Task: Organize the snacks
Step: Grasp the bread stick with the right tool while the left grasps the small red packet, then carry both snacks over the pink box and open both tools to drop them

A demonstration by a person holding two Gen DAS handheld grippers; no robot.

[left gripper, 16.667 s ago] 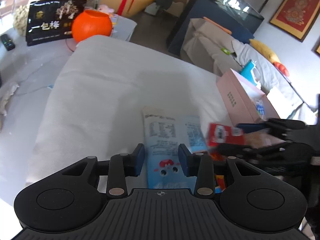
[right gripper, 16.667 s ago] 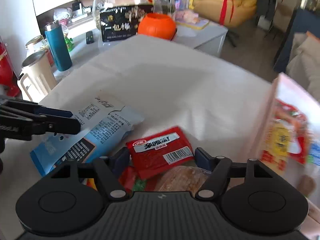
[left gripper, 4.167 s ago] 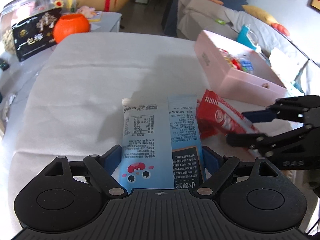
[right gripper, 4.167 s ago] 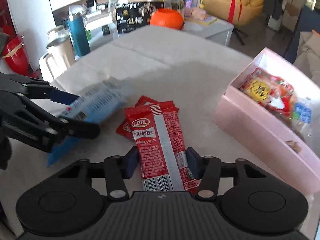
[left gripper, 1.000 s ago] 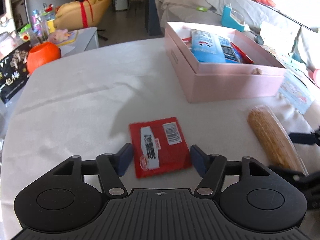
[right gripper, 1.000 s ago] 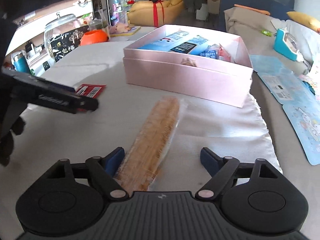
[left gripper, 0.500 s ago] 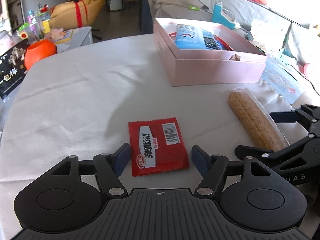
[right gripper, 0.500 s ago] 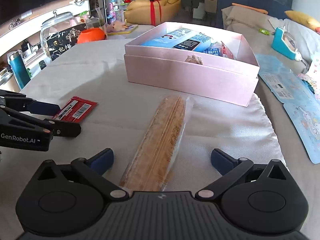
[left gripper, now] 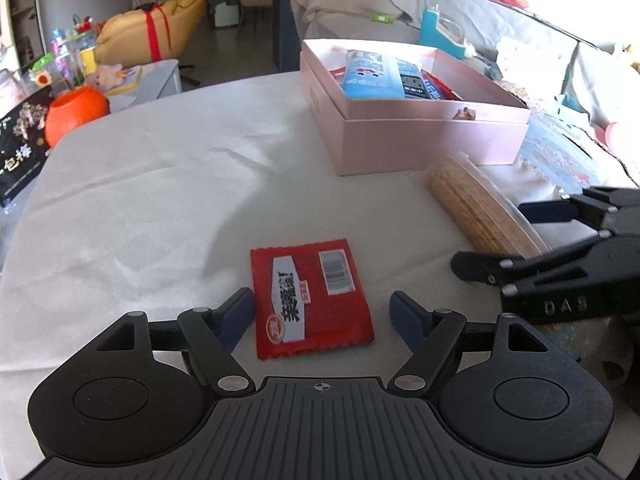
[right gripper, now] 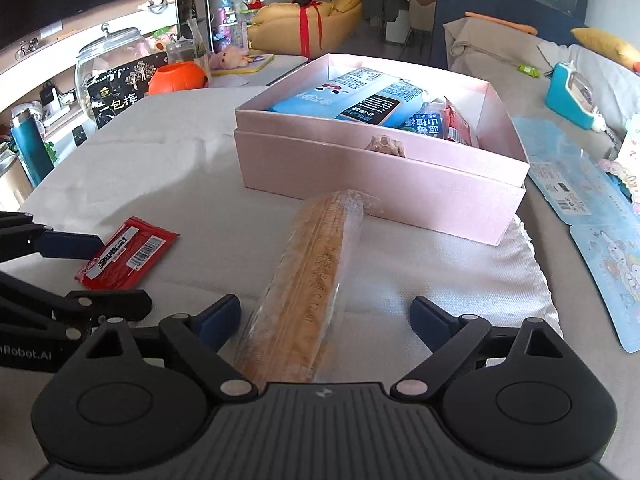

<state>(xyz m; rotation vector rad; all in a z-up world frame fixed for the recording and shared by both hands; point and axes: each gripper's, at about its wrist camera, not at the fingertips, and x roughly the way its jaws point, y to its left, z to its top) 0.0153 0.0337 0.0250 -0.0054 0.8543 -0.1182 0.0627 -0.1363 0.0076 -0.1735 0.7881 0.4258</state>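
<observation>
A flat red snack packet [left gripper: 310, 298] lies on the white cloth between the pads of my left gripper [left gripper: 322, 312], which is open and does not press on it. A long clear sleeve of brown crackers [right gripper: 312, 280] lies lengthwise between the pads of my right gripper [right gripper: 324, 318]. Those jaws are closing, with gaps still showing on both sides. The pink box [right gripper: 360, 172] stands just beyond the sleeve's far end and holds a blue packet [right gripper: 348, 100] and other snacks. In the left wrist view the right gripper [left gripper: 516, 240] straddles the cracker sleeve [left gripper: 472, 208].
An orange pumpkin bowl [right gripper: 178, 76], a black bag [right gripper: 120, 88], a glass jar [right gripper: 108, 52] and a teal bottle [right gripper: 30, 148] stand past the cloth's far left edge. Blue cartoon sheets [right gripper: 600, 220] lie right of the box. A sofa is behind.
The blue packet and red stick packet held four seconds ago now lie in the box. In the last second the left jaws widened slightly; the right jaws spread wide, then narrowed.
</observation>
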